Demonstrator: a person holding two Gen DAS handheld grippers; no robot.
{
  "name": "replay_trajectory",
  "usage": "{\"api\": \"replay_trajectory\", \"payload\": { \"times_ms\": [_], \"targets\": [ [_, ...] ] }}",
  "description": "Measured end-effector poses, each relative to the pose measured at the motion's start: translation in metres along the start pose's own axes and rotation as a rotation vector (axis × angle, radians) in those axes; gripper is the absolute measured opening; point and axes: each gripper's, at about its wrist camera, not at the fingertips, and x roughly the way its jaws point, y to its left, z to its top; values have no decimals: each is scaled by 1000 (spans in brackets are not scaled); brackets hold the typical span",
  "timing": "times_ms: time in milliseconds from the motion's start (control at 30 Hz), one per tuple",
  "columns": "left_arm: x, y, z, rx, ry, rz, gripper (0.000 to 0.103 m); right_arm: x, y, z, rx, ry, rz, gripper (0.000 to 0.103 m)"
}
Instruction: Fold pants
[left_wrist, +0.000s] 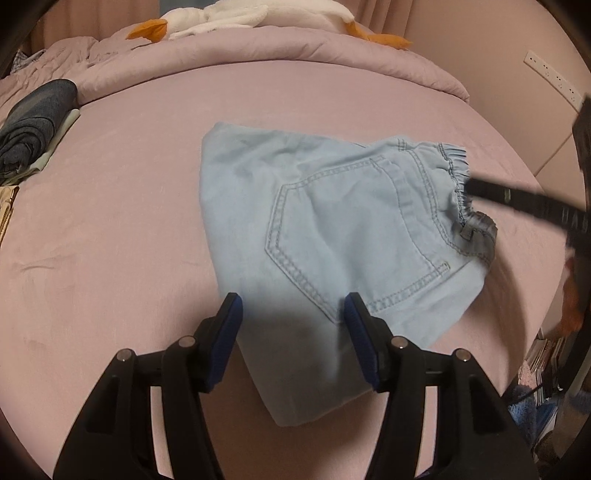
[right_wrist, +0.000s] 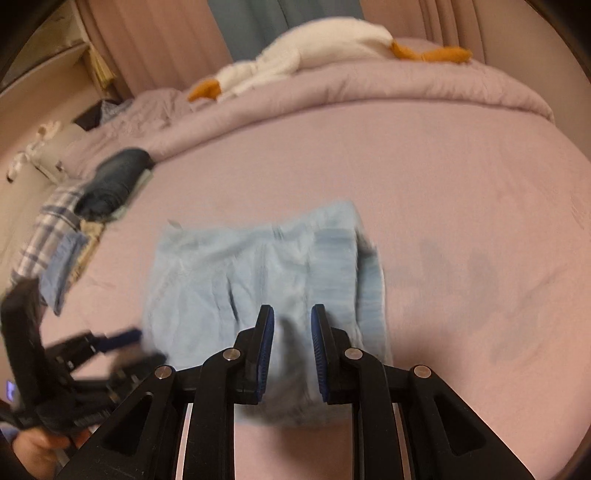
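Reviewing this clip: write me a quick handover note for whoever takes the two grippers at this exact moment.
Left gripper: open, empty, hovering over the near edge of the pants.
Right gripper: open, empty, over the waistband end; the right wrist view is motion-blurred.
Pants: light blue, lying on the pink bed sheet, already folded into a compact bundle, back pocket up, elastic waistband toward the right side.
Done: folding looks largely complete.
Left: probably smooth or tidy it, perhaps set it with the folded clothes at the left edge of the bed.

pants motion-blurred, left gripper smeared
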Motion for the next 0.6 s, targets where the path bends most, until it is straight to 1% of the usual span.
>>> {"api": "replay_trajectory", "payload": {
  "times_ms": [33, 67, 100, 233, 333, 433, 500, 600],
  "targets": [
    [0, 0, 0, 0, 4, -2, 60, -1, 0, 5, 3, -10, 3, 23],
    [0, 0, -1, 1, 5, -1, 60, 2, 1, 7, 6, -12, 0, 28],
    [-1, 0, -2, 3, 4, -1, 60, 5, 2, 11, 5, -19, -10, 30],
    [-1, 2, -5, -11, 7, -10, 60, 20, 2, 24, -17, -15, -44, 30],
    [-2, 0, -7, -11, 10, -12, 60, 38, -5, 26, -13, 27, -81, 30],
    [-1, -1, -7, -10, 12, -11, 61, 51, -12, 24, 4, 76, -93, 30],
    [-1, -1, -7, -11, 14, -12, 61, 53, -14, 22, 1, 85, -91, 30],
    [-2, -1, -7, -16, 17, -14, 61, 44, -17, 22, 24, 84, -72, 30]
  ]
}}
